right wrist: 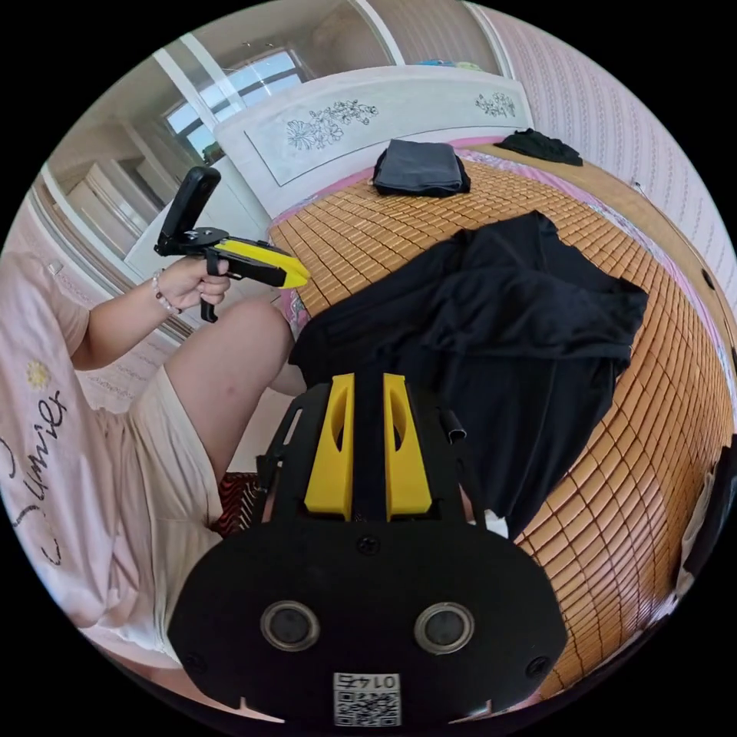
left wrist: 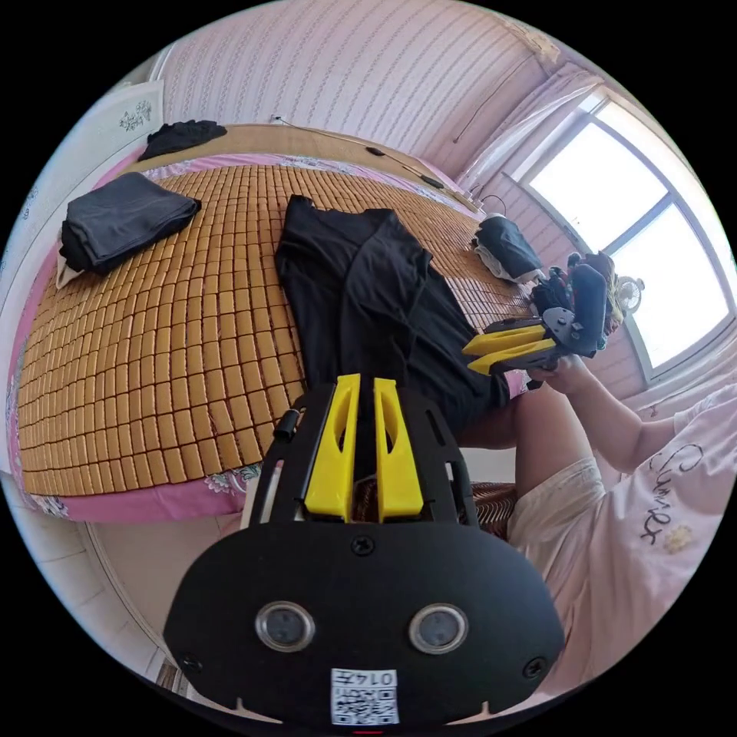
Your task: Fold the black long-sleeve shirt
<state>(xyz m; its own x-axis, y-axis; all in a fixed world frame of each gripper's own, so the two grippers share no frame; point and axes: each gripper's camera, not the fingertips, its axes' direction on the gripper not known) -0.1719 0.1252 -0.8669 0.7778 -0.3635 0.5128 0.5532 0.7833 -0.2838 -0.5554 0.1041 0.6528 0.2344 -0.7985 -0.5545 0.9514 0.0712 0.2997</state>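
Two tongs, my left tongs (left wrist: 359, 384) and right tongs (right wrist: 368, 380), hover nearly closed, empty, over the black shirt (right wrist: 507, 338) rumpled on the bed mat (left wrist: 153, 330); grabbing bunched layers risks a crooked fold.

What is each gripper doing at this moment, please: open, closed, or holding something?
Left gripper: fingers nearly together with a narrow gap, holding nothing, above the black shirt.
Right gripper: the same, holding nothing.

A white sticker (left wrist: 365, 695) on the left gripper's black housing shows a square code under mirrored digits, too reversed to read. A matching sticker (right wrist: 366, 698) sits on the right gripper. Cursive lettering (left wrist: 666, 491) crosses the person's pale shirt, only partly legible.
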